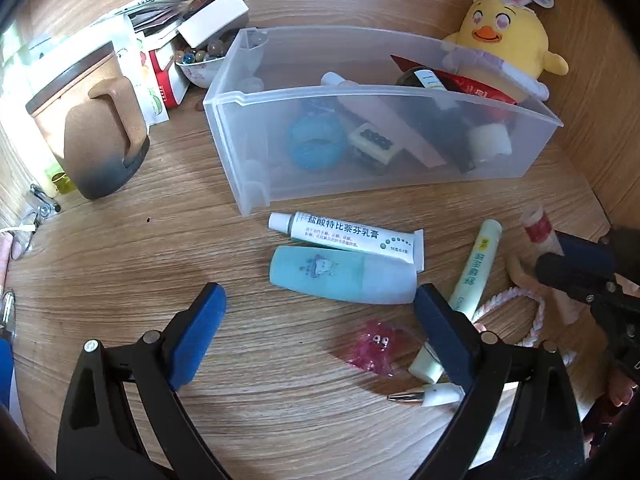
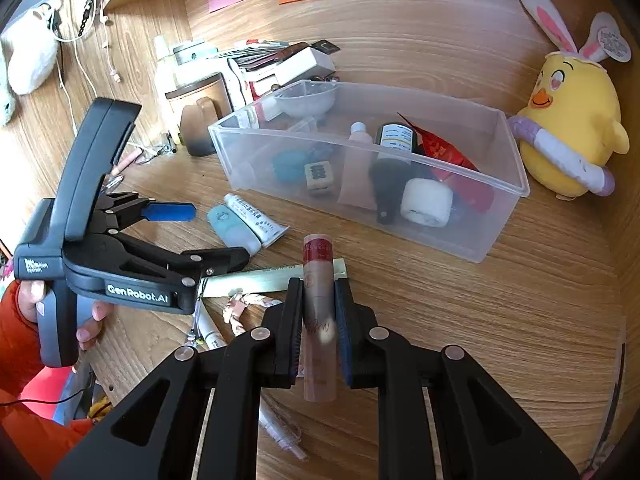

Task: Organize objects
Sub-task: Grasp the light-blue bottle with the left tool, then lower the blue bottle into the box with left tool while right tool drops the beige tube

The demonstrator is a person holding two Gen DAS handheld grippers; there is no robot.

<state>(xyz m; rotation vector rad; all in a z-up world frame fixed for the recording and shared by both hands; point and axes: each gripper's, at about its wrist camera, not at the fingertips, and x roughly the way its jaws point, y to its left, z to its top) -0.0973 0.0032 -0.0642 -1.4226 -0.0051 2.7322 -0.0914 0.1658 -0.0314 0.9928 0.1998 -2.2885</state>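
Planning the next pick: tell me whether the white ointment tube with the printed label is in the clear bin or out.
Out. The white ointment tube lies flat on the desk in front of the clear bin, beside the blue bottle.

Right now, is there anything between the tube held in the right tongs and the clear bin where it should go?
Nothing visible blocks it. The right tongs grip the pink tube; bare desk lies ahead, then the clear bin's open top.

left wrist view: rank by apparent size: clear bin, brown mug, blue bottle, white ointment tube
1. clear bin, clearly largest.
2. brown mug.
3/4. blue bottle and white ointment tube: similar length; the bottle looks thicker, but it lies nearer the camera, so unsure.
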